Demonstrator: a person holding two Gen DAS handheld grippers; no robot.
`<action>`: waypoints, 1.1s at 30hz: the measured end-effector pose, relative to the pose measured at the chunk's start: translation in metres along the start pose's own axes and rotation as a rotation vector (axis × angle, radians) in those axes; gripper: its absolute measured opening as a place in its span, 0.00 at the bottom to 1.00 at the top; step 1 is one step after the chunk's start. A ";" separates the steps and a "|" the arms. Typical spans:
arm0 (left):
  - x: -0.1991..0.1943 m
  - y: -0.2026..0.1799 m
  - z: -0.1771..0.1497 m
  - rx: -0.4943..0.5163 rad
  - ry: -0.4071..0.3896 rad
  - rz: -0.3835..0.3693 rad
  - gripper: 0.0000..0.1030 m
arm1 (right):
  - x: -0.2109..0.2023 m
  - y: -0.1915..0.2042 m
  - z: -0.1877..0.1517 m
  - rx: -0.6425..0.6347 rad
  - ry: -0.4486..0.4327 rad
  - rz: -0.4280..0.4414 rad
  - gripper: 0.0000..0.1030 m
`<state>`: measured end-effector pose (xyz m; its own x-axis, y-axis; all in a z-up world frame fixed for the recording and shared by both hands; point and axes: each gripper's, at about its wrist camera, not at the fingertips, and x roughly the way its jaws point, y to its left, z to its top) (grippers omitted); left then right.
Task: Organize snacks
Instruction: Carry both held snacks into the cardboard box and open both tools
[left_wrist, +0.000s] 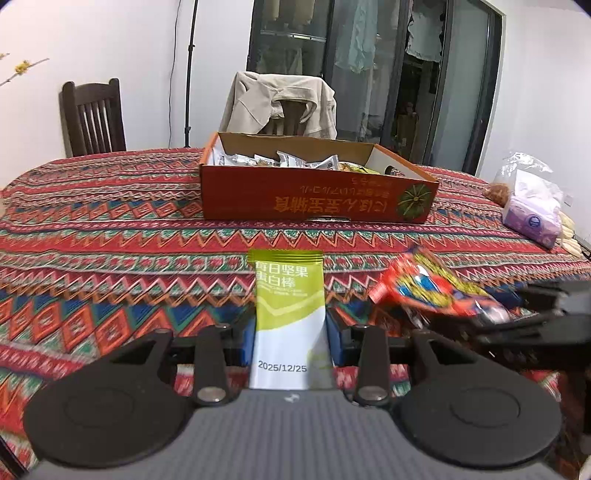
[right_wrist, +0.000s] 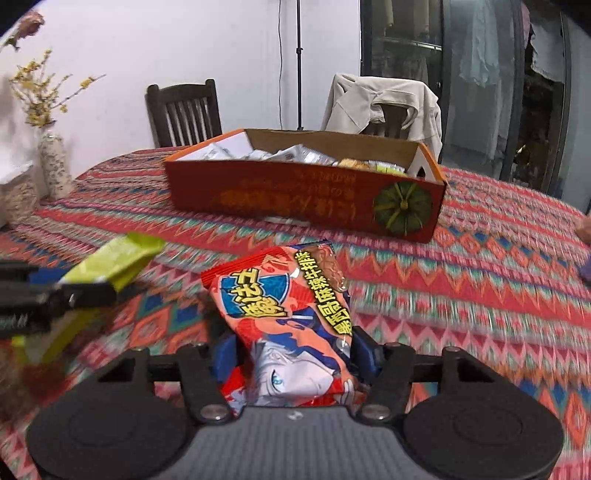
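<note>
Both tools loaded, both mid-carry above the worktop (left_wrist: 110, 229).

Left tool (left_wrist: 291, 332): clamped on the green bar wrapper (left_wrist: 288, 295), held by its white lower end, top pointing at the box (left_wrist: 314, 195).

Right tool (right_wrist: 291, 350): jaws closed onto the red snack bag (right_wrist: 288, 314), pinched at the bottom, bag crumpled and tilted.

Progress, my read: mostly done. The open orange cardboard box sits mid-worktop and already holds several packets. No loose snacks visible on the striped cloth between tools and box. Left: drop these two in. The box is well ahead of both tools.

Green wrapper is flat, stiff-looking, date stamp legible. Red bag is soft, glossy, creased at the pinch.
</note>
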<state>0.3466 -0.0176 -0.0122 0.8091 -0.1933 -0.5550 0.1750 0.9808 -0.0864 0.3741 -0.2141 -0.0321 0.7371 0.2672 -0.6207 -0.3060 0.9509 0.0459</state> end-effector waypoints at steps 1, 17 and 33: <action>-0.006 0.000 -0.003 0.000 -0.002 -0.002 0.37 | -0.009 0.002 -0.006 0.005 0.003 0.006 0.60; -0.054 -0.012 -0.005 -0.003 -0.056 -0.040 0.37 | -0.079 0.016 -0.041 0.043 -0.029 0.003 0.60; 0.088 0.029 0.216 -0.150 -0.073 -0.162 0.37 | -0.002 -0.070 0.169 0.104 -0.150 0.161 0.60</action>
<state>0.5436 -0.0120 0.1150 0.8167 -0.3443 -0.4630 0.2244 0.9288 -0.2948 0.4955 -0.2545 0.0983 0.7674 0.4291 -0.4765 -0.3684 0.9032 0.2202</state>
